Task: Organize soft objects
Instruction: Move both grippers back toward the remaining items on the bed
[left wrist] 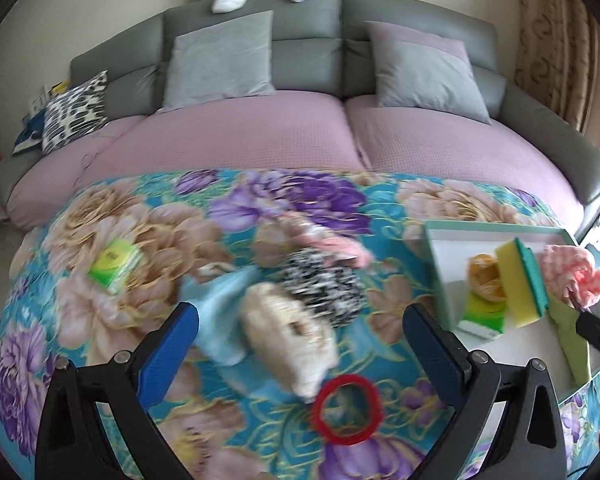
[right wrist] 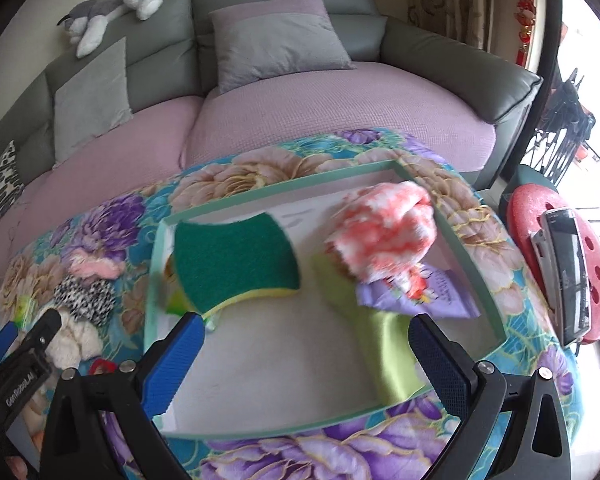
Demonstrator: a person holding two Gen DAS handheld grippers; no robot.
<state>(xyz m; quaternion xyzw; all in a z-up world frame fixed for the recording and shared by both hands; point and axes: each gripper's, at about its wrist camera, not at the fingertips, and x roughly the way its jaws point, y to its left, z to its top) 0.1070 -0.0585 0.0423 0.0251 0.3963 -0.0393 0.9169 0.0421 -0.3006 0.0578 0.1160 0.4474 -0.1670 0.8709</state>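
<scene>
Crowding the floral blanket (left wrist: 112,208) beside the tray (right wrist: 284,182) lie a cream plush (left wrist: 288,336) and red ring (left wrist: 349,409); left gripper (left wrist: 300,344) and right gripper (right wrist: 306,354) gape, holding nothing.

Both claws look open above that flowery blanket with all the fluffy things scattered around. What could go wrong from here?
The left gripper hangs open over a crowded cluster: the cream plush, the light blue cloth and the speckled black-and-white piece overlap, so closing could catch two at once. The red ring is thin and may slip out. In the tray, the sponge leans loosely on other things, so the right gripper could knock it.
</scene>
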